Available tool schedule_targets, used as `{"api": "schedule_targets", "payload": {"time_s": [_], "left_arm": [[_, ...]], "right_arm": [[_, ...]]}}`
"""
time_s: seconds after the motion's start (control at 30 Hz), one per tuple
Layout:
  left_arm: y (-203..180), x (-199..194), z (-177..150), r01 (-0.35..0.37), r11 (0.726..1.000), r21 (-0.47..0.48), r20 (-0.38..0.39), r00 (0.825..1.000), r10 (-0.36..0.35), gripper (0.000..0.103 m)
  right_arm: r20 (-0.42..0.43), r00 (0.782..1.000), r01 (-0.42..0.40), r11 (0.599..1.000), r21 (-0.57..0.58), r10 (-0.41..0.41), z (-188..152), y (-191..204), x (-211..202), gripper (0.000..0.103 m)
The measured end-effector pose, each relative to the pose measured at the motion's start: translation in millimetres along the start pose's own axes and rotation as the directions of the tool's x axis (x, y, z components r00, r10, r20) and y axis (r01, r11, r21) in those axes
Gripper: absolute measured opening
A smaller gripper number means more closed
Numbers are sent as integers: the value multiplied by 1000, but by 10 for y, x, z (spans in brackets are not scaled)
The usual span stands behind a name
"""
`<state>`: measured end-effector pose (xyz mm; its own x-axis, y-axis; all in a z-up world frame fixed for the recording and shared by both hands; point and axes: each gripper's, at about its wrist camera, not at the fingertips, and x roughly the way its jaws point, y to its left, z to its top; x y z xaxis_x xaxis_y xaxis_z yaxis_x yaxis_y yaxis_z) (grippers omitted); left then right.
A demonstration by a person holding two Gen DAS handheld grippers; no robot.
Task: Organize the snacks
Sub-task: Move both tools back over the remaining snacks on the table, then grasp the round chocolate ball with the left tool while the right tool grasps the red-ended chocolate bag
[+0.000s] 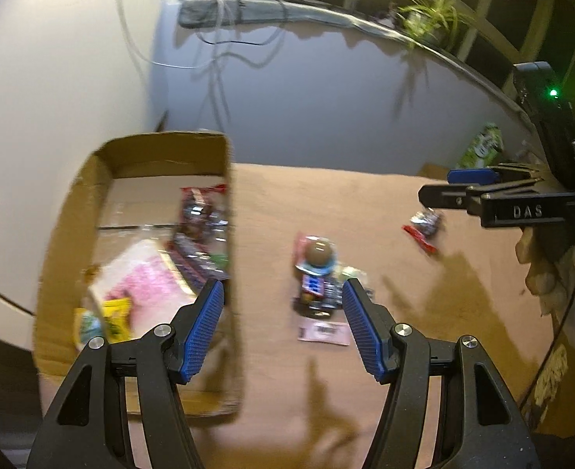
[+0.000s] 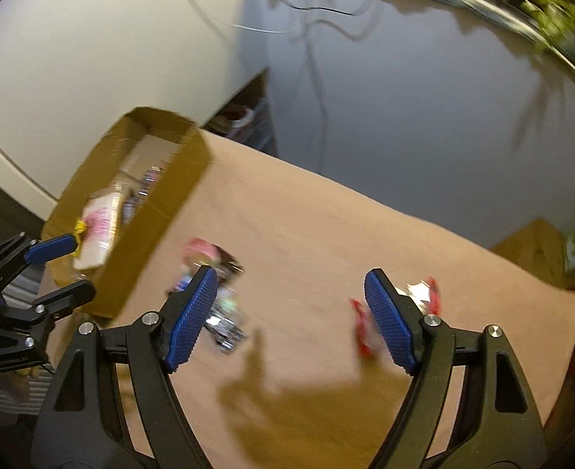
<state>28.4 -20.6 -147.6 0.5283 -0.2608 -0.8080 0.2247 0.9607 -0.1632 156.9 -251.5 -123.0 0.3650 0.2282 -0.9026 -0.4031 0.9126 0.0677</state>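
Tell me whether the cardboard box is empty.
Not empty. The box holds several snacks: a pink packet, a yellow one and dark wrappers.

The box (image 1: 139, 156) is matt brown cardboard. Wrappers (image 1: 315, 273) look glossy plastic (one (image 1: 424, 226) foil-shiny). The table (image 1: 365, 203) is covered in matt tan cloth. Ribbed blue pads (image 1: 360, 324) sit on smooth black plastic.

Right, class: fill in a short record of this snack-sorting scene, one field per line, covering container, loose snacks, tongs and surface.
container: cardboard box, open-topped, already holding several snack packets
loose snacks: a pile of packets beside the box; a red-and-silver wrapper lying apart
left tongs: open, empty
right tongs: open, empty
surface: brown tabletop
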Motion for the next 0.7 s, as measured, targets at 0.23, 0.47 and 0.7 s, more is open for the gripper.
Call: {"api": "schedule_targets", "payload": {"time_s": [0.23,0.47,0.7], "left_arm": [[-226,203,16,38,999,22,-46,998,-37,63],[-305,442,144,39,999,20,-77,996,-37,62],[-291,698,211,31,999,-8,-124,992,-32,60]], "right_arm": [[-32,998,49,996,78,-47,-277,-502,-27,80],[-54,997,68,992,107,-62,-453,-736,41,80],[-97,993,84,989,119,-73,-433,-828,256,80]]}}
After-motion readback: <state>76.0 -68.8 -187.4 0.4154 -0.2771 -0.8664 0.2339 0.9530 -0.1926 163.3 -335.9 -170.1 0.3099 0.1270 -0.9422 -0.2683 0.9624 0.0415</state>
